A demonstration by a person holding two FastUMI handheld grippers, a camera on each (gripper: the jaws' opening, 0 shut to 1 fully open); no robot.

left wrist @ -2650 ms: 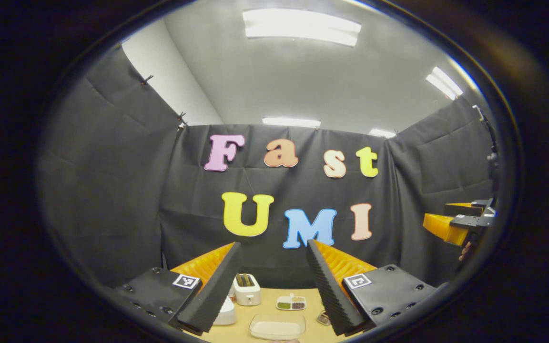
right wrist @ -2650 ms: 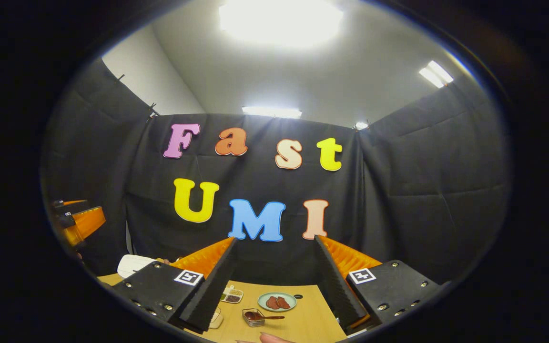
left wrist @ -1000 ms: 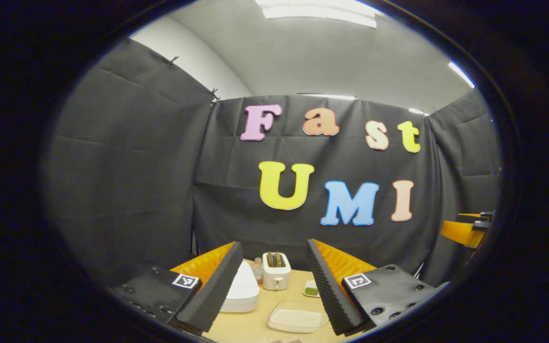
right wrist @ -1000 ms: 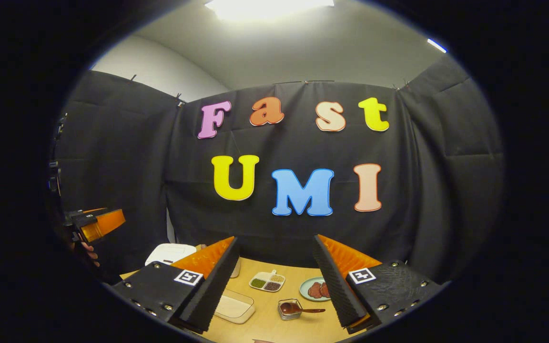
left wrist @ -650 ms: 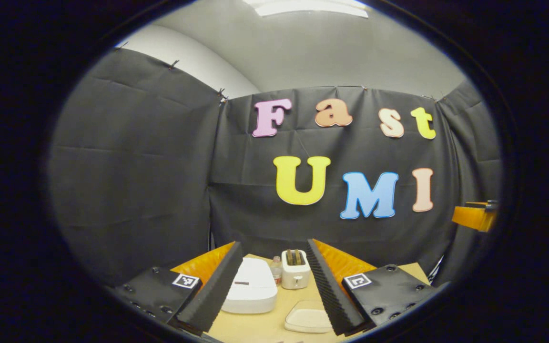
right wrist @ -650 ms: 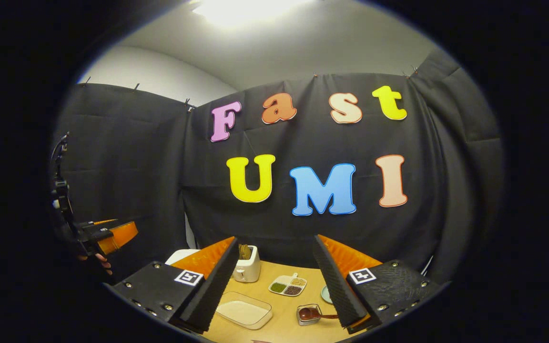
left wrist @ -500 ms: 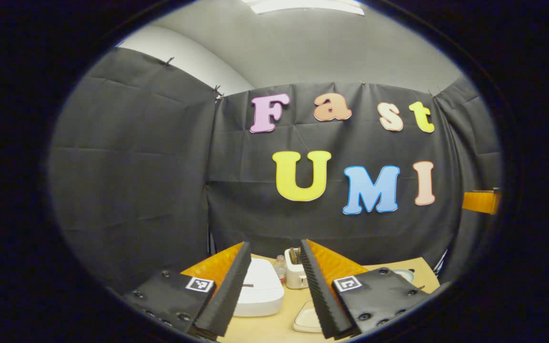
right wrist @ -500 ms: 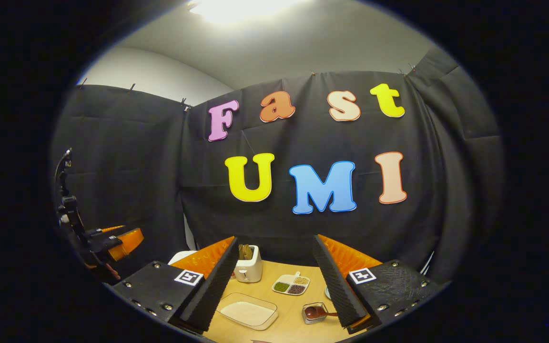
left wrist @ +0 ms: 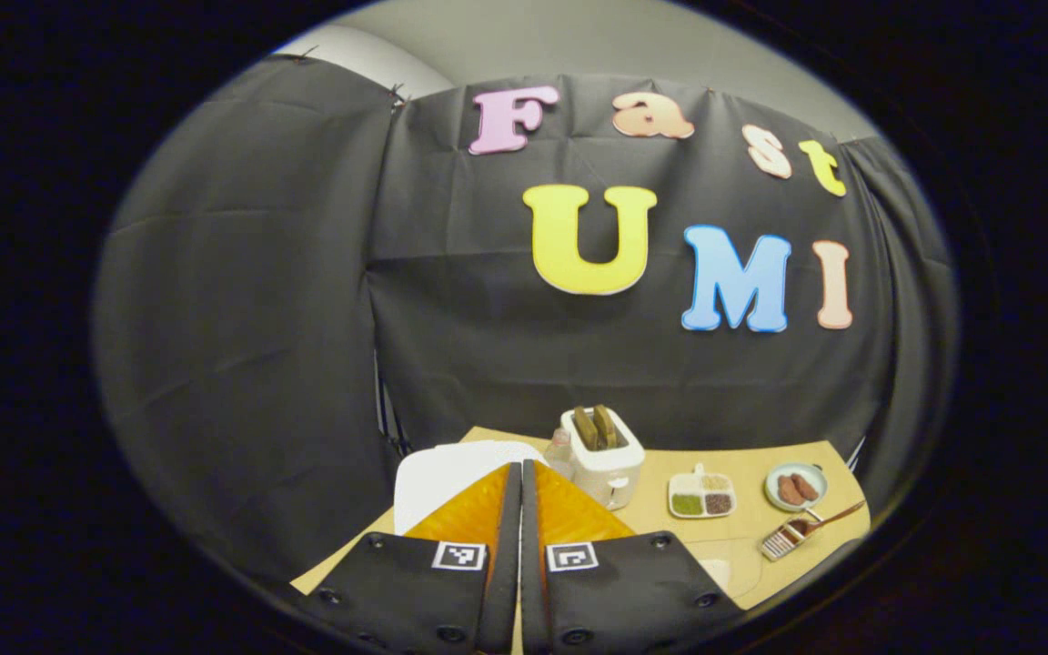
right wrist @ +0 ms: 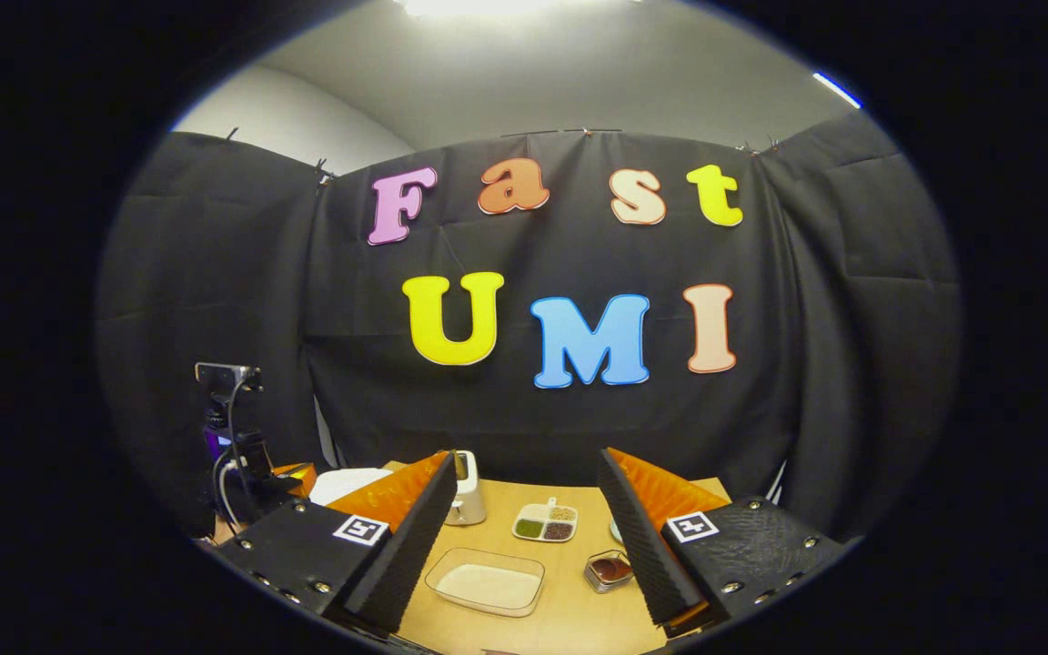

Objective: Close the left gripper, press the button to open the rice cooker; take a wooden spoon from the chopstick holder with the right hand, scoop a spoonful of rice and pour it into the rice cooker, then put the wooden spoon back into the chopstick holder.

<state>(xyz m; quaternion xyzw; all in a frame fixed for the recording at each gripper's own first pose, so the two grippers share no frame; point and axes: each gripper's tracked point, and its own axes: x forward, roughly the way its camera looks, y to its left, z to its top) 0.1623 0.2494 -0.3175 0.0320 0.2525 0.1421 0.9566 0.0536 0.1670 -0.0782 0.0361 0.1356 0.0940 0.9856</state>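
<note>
Both the left gripper (left wrist: 520, 509) and right gripper (right wrist: 524, 518) are built with black screwed bodies, square markers, and orange-backed ribbed fingers (right wrist: 642, 537).

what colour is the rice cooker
White: the rice cooker shows best in the left gripper view, just beyond the shut left tongs.

Toaster (left wrist: 604, 457), divided seasoning dish (left wrist: 701, 496), plate (left wrist: 794, 488) of possibly meat.

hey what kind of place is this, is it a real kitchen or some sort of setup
Most likely a staged kitchen tabletop inside a recording booth, not a real kitchen. Black cloth walls enclose a wooden table laid with a white toaster, a white rice cooker and a clear tray of rice.
</note>
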